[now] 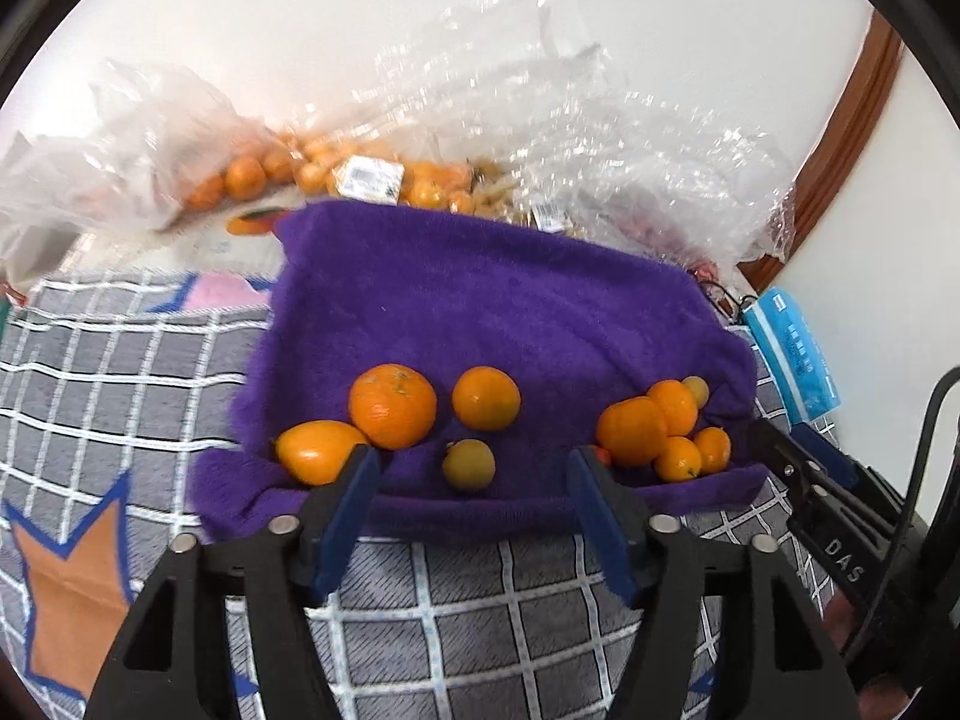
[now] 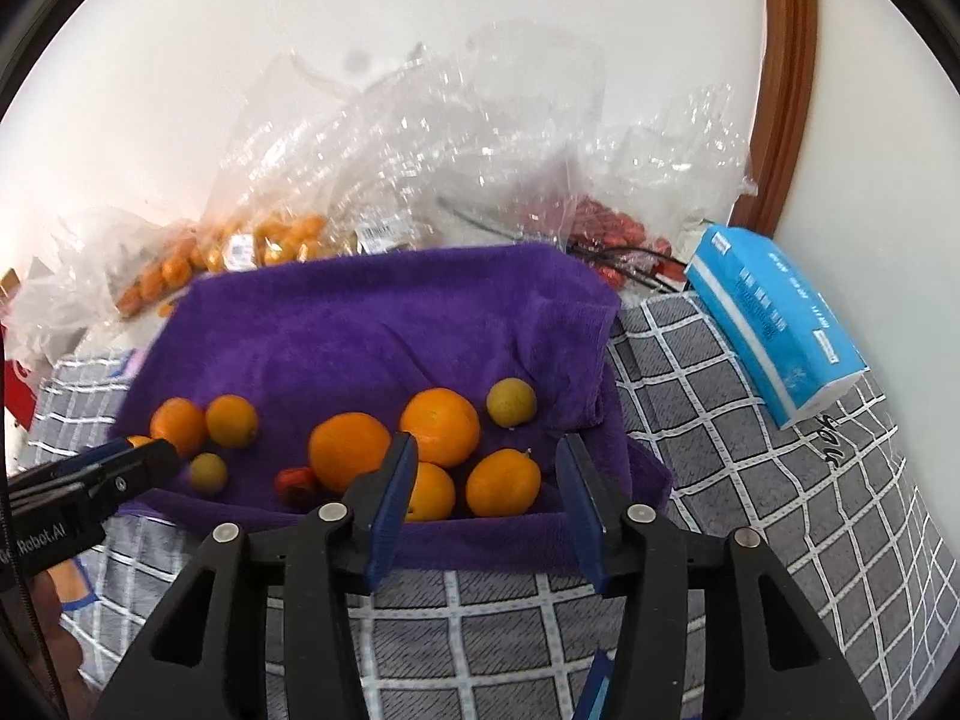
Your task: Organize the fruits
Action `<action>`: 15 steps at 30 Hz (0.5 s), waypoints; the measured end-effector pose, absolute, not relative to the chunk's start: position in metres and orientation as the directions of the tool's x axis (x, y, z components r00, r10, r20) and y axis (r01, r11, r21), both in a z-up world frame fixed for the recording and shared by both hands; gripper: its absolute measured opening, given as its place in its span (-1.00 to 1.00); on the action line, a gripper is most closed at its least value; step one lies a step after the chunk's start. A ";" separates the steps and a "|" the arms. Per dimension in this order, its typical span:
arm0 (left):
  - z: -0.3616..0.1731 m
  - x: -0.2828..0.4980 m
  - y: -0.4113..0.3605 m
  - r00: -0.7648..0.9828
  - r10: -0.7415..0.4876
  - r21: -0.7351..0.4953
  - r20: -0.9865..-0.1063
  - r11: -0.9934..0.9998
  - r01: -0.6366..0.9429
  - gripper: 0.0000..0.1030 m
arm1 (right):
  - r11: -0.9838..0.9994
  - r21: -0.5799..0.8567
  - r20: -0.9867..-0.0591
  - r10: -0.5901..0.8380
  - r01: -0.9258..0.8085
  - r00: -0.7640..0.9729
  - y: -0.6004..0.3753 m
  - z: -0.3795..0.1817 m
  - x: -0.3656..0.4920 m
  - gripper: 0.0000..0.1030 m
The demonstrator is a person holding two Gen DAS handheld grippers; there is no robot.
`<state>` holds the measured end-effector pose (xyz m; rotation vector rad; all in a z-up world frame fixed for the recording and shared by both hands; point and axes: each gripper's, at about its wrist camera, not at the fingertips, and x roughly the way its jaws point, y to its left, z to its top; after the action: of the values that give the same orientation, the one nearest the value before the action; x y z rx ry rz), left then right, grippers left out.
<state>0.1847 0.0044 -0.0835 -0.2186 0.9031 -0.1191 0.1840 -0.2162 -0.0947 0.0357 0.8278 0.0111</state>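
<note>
towel (image 2: 384,324) lies on checked cloth (image 2: 720,396) | fruits on towel: one cluster (image 1: 666,432) right, looser group (image 1: 414,414) left | bags of fruit (image 1: 252,174) behind towel, against wall | tissue pack (image 2: 774,312) right of towel | both tools before towel's near edge, nothing between their fingers

Fruits on purple towel (image 1: 480,312), spread flat w/ near edge rolled up. Left group: big orange (image 1: 393,406), smaller orange (image 1: 485,398) just right of it, oval orange fruit (image 1: 318,451) touching big one at near left, small yellow-green fruit (image 1: 468,465) nearest. Right group: cluster of oranges (image 1: 660,429), touching, approx. five, plus one small red fruit (image 2: 296,484) at its left.
</note>
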 end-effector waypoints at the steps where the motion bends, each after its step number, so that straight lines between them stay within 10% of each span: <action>1: -0.080 0.181 0.005 0.622 -0.189 -0.231 -0.760 0.973 0.014 0.42 | 0.999 0.043 -0.730 0.027 0.006 0.683 -0.215 -0.088 0.179 0.11; 15: -0.035 0.096 0.014 0.720 -0.110 -0.151 -0.686 0.989 0.008 0.82 | 0.997 0.071 -0.691 0.054 -0.007 0.721 -0.205 -0.029 0.105 0.43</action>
<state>0.0959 0.0139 -0.0346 -0.1405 0.7655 -0.0656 0.1052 -0.2051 -0.0293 0.0649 0.7656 0.0340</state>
